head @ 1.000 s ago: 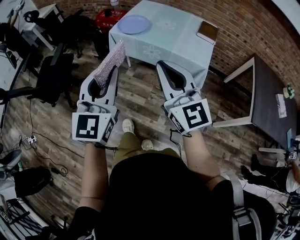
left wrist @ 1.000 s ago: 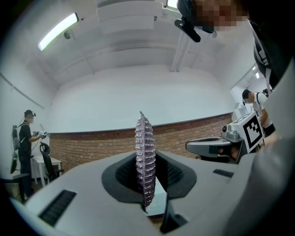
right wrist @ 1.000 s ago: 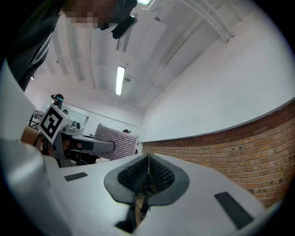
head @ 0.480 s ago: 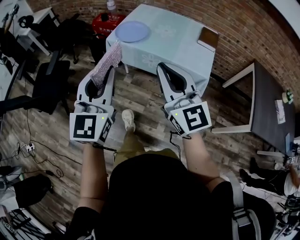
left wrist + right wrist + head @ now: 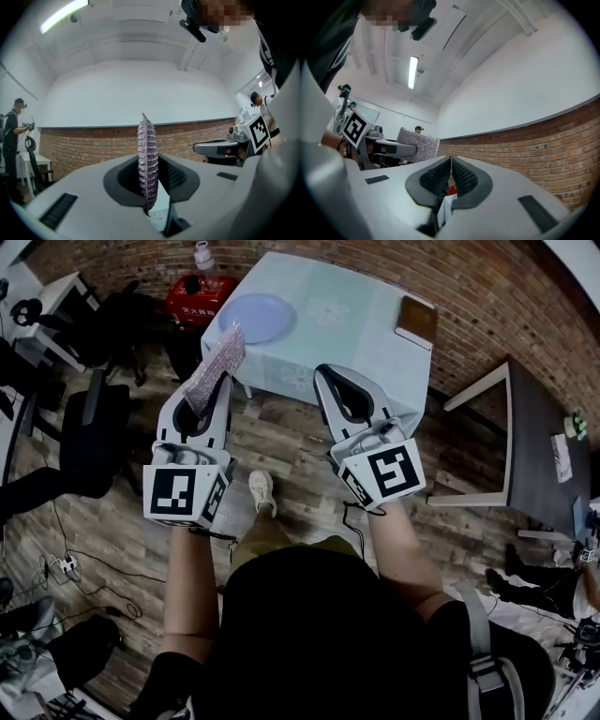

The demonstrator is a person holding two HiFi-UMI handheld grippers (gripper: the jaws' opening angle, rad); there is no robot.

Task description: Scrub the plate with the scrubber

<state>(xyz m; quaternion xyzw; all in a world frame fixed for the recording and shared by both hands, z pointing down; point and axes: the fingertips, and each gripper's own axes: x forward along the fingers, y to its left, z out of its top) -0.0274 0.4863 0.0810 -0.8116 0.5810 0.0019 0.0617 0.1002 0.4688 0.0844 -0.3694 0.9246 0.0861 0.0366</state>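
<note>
A pale purple plate (image 5: 254, 317) lies near the left end of a table with a light blue cloth (image 5: 347, 329), seen in the head view. My left gripper (image 5: 222, 357) is shut on a silvery pink scrubber (image 5: 215, 368) that sticks up from its jaws (image 5: 147, 159), held in the air short of the table. My right gripper (image 5: 330, 373) is shut with nothing between its jaws (image 5: 451, 161), and it hovers near the table's front edge. Both grippers tilt upward toward wall and ceiling. The scrubber also shows in the right gripper view (image 5: 419, 144).
A brown book-like object (image 5: 417, 321) lies on the table's right corner. A red box (image 5: 200, 298) with a bottle stands behind the table's left end. A dark table (image 5: 539, 446) is at the right, black chairs (image 5: 89, 427) at the left, a brick wall (image 5: 487, 296) behind.
The table and plate have drawn slightly nearer and shifted in the head view as the person steps forward. Both grippers keep their pose, the left still holding the scrubber.
</note>
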